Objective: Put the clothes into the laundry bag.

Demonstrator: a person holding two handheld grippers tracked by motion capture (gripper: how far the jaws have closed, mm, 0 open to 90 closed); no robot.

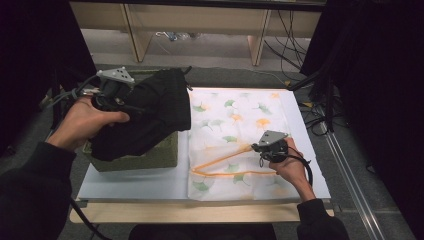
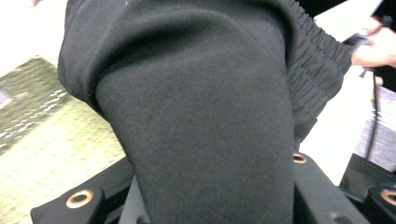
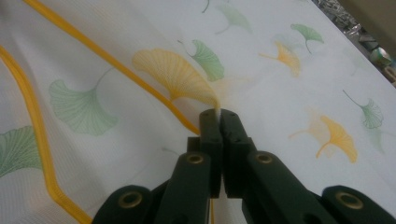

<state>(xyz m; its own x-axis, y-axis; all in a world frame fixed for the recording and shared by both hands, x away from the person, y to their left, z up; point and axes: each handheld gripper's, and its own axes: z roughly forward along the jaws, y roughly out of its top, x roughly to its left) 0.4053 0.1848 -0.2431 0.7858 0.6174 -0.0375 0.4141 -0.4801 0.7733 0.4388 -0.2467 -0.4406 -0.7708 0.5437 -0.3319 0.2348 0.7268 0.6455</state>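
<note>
A black garment [image 1: 150, 112] with an elastic waistband hangs bunched over a green woven basket [image 1: 150, 159] at the table's left. My left gripper [image 1: 134, 106] is shut on the garment, holding it above the basket. In the left gripper view the black fabric [image 2: 201, 107] lies thick between the jaws, with the basket [image 2: 42, 144] below. At the right lies a white fabric [image 1: 235, 120] printed with green and orange leaves and edged in yellow. My right gripper [image 1: 256, 147] is shut on a fold of that white fabric [image 3: 280, 93], its tips [image 3: 219, 115] pinched together.
The basket and the fabric rest on a white board [image 1: 140, 182] with a wooden front edge. Black curtains stand at both sides. Cables run along the floor at the right [image 1: 320, 120]. Wooden furniture legs stand behind the table.
</note>
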